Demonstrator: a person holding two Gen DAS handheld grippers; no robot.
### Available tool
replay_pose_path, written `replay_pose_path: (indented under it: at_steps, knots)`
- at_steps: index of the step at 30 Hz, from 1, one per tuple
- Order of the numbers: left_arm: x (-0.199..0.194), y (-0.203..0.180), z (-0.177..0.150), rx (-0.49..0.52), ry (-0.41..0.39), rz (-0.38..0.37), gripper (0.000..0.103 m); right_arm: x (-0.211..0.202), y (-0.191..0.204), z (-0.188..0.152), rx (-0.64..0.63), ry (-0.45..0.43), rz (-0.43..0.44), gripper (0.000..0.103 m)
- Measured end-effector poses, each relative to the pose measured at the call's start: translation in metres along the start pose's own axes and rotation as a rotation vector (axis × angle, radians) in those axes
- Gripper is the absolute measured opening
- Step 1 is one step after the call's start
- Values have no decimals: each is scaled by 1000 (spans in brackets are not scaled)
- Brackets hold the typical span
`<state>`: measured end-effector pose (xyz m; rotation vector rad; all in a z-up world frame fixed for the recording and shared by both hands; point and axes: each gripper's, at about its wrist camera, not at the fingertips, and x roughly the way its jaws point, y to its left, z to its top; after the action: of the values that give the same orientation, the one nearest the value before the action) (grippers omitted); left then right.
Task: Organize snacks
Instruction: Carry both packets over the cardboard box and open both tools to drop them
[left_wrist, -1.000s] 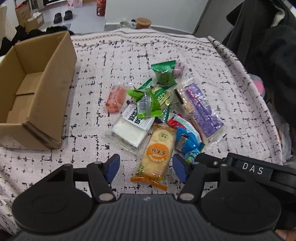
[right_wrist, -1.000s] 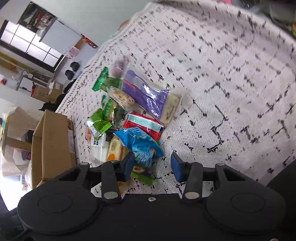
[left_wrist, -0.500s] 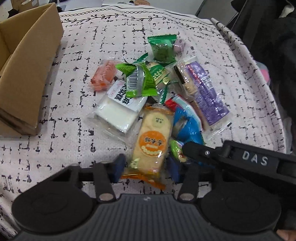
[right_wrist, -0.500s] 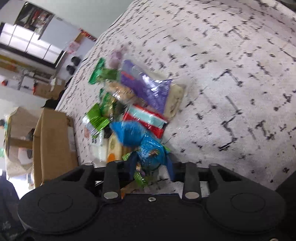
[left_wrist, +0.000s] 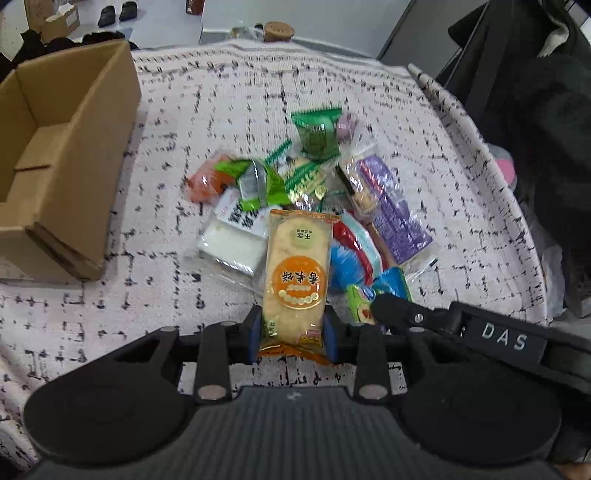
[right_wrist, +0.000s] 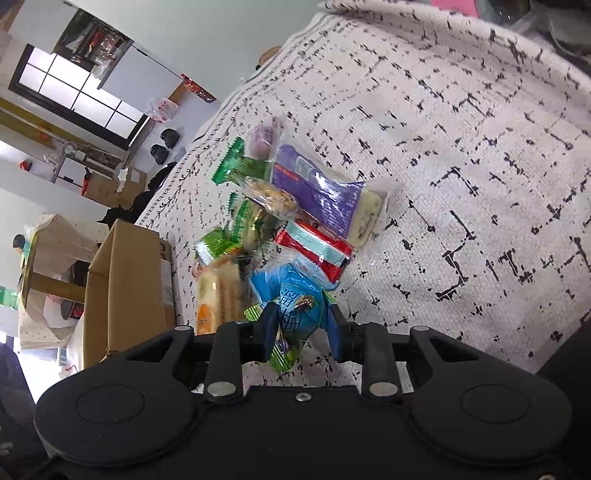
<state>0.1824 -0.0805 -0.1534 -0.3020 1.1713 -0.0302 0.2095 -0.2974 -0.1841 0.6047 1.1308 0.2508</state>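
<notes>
- The left gripper (left_wrist: 293, 332) is clamped on the near end of a rice cracker packet (left_wrist: 297, 277), its blue pads pressed against both long edges; the packet is a clear wrapper over pale round crackers with an orange disc printed in the middle and an orange crimped end (that end sits between the pads).
- The far end of the cracker packet reaches out over the snack pile (left_wrist: 314, 199), lying across a white packet with black lettering (left_wrist: 236, 236).
- The right gripper (right_wrist: 301, 328) is closed on a blue snack bag (right_wrist: 295, 299), a glossy crinkled pouch with white characters and a green bottom edge that hangs below the pads.
- In the left wrist view the right gripper's black finger comes in from the right, just beside the cracker packet, with the blue bag at its tip.
- Beyond both claws the pile lies on a white tablecloth with black dashes (left_wrist: 166, 295): a red and pale blue packet (right_wrist: 314, 245), a purple packet (right_wrist: 321, 192) holding a pale cake, several green wrappers, and an orange-pink sweet (left_wrist: 203, 181) on the left edge.
- An open cardboard box (left_wrist: 62, 147) stands on the cloth well to the left of the pile; what shows of its inside is bare cardboard.
</notes>
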Motion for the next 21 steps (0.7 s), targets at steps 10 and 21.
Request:
replay_pose_path:
  at_steps: [10, 21]
  knots:
    - [-39, 10, 1, -16, -76, -28, 32, -19, 21, -3, -35, -65, -23, 27]
    - [-84, 26, 13, -25, -159, -39, 32, -31, 61, -3, -85, -118, 16, 27]
